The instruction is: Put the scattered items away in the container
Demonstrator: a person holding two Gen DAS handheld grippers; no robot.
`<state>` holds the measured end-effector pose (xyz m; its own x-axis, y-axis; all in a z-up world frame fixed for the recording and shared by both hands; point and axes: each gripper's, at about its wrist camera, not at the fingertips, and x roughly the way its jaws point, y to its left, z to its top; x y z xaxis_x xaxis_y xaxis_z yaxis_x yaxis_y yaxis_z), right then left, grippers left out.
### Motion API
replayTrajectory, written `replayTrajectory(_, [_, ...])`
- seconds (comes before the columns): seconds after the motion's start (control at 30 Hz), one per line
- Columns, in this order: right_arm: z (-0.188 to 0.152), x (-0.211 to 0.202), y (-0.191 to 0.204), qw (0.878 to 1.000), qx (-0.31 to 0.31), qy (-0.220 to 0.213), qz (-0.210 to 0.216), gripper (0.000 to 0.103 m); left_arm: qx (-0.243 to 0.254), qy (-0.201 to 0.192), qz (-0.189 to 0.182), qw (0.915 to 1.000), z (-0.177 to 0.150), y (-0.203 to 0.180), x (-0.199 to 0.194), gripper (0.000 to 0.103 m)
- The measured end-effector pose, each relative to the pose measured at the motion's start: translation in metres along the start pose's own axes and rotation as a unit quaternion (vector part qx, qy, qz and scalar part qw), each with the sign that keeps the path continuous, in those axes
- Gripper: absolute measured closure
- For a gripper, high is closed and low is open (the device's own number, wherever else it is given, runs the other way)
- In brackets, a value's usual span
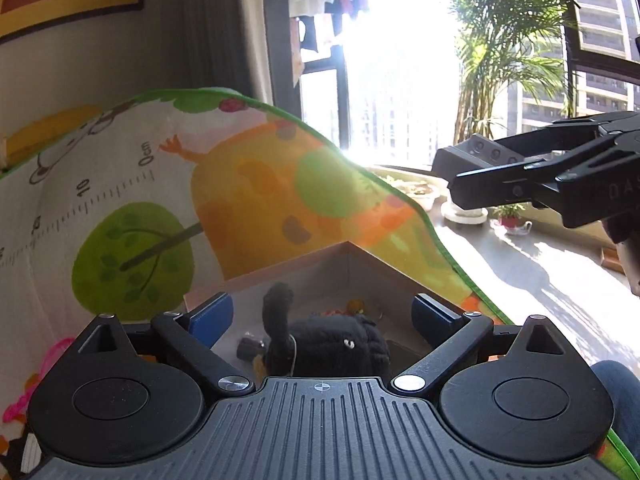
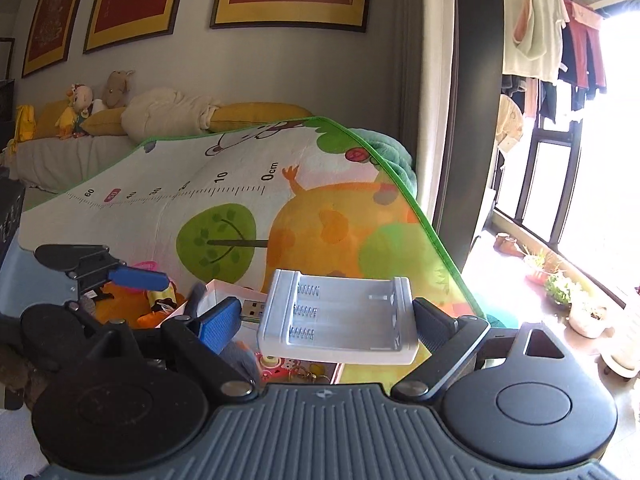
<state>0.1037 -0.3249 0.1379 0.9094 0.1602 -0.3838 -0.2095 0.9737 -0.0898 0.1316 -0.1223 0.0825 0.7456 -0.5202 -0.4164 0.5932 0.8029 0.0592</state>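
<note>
Battery charger [image 2: 336, 320], white hard plastic, sits clamped across its short ends in the right tongs [image 2: 326, 322], above the box [image 2: 224, 289]. It looks light, stiff and slick, so a firm end grip suits. Left tongs [image 1: 322, 314] stand apart, empty, over the box's black plush toy [image 1: 332, 340].

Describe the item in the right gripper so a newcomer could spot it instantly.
Start at the cartoon play mat with its printed ruler. In front of it, the right gripper holds a white battery charger. Its coil springs, empty battery slots and USB plug set it apart.
</note>
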Motion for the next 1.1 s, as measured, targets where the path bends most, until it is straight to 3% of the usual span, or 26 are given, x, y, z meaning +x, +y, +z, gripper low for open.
replayTrajectory(0.27, [0.013, 0.103, 0.013, 0.992, 0.056, 0.097, 0.049, 0.011, -0.056, 0.025, 0.036, 0.9975, -0.066, 0.043, -0.037, 0.000])
replayTrajectory(0.37, [0.011, 0.119, 0.021, 0.989, 0.074, 0.119, 0.053, 0.006, -0.063, 0.029, 0.047, 0.9965, -0.080, 0.057, -0.049, 0.000])
replayTrajectory(0.57, [0.016, 0.112, 0.046, 0.990, 0.041, 0.129, 0.047, 0.005, -0.102, 0.018, 0.065, 0.9925, -0.097, 0.080, -0.063, 0.000])
replayTrajectory(0.7, [0.018, 0.082, 0.059, 0.991, 0.006, 0.116, 0.059, 0.005, -0.127, 0.003, 0.070, 0.9894, -0.099, 0.087, -0.068, 0.000])
replayTrajectory(0.93, [-0.029, 0.041, 0.110, 0.975, -0.131, 0.135, 0.114, 0.005, -0.194, -0.008, 0.038, 0.9802, -0.105, 0.093, -0.069, 0.000])
replayTrajectory(1.0, [-0.038, 0.050, 0.118, 0.975, -0.130, 0.145, 0.103, 0.005, -0.197, -0.011, 0.024, 0.9801, -0.105, 0.089, -0.069, 0.000])
replayTrajectory(1.1, [-0.040, 0.076, 0.114, 0.979, -0.072, 0.172, 0.087, 0.003, -0.183, -0.016, 0.014, 0.9828, -0.106, 0.082, -0.069, 0.000])
